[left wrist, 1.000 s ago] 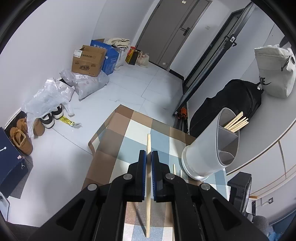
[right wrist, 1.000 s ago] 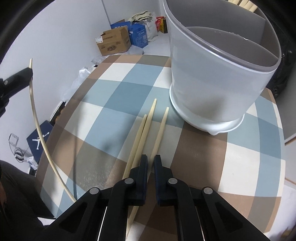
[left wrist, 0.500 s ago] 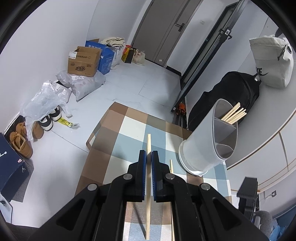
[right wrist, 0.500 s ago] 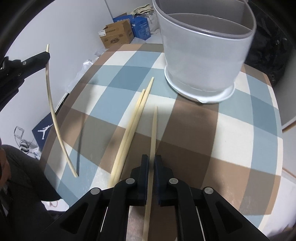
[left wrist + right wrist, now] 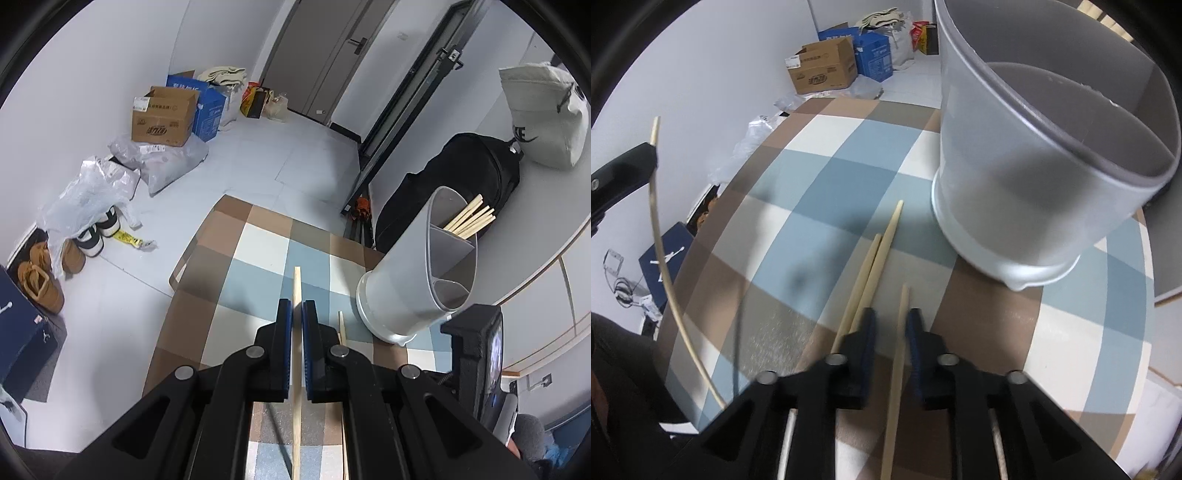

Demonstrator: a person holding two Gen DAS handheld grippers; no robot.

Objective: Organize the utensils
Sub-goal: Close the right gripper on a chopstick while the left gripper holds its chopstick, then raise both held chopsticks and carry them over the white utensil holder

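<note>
a: biggest first. floor [image 5: 295,155], then the table [image 5: 258,236] with a checked cloth. edges?
b: left wrist view shows the far edge and far left corner of the table, bare floor past them. boxes [image 5: 166,114] and shoes [image 5: 40,280] sit along the wall, well apart from the table. black bag [image 5: 461,192] sits behind the far right corner.
a: holder?
b: grey holder [image 5: 402,295] stands upright on the right of the cloth, with open cloth to its left. only the left view looks into it: dividers inside, and a bundle of chopsticks [image 5: 469,219] in the far compartment.
a: tools?
b: left gripper [image 5: 297,314] is clamped on the first chopstick [image 5: 296,284], up off the cloth. right view shows it at the left, out by the table's left edge.
a: right?
b: right gripper [image 5: 892,325] is low over the cloth, jaws narrow and closing. second chopstick [image 5: 899,362] is between them, with a gap on each side.
a: leftovers?
b: a loose pair [image 5: 882,243] lies flat just left of that, tips near the holder's base, not touching. only the right view shows both.
</note>
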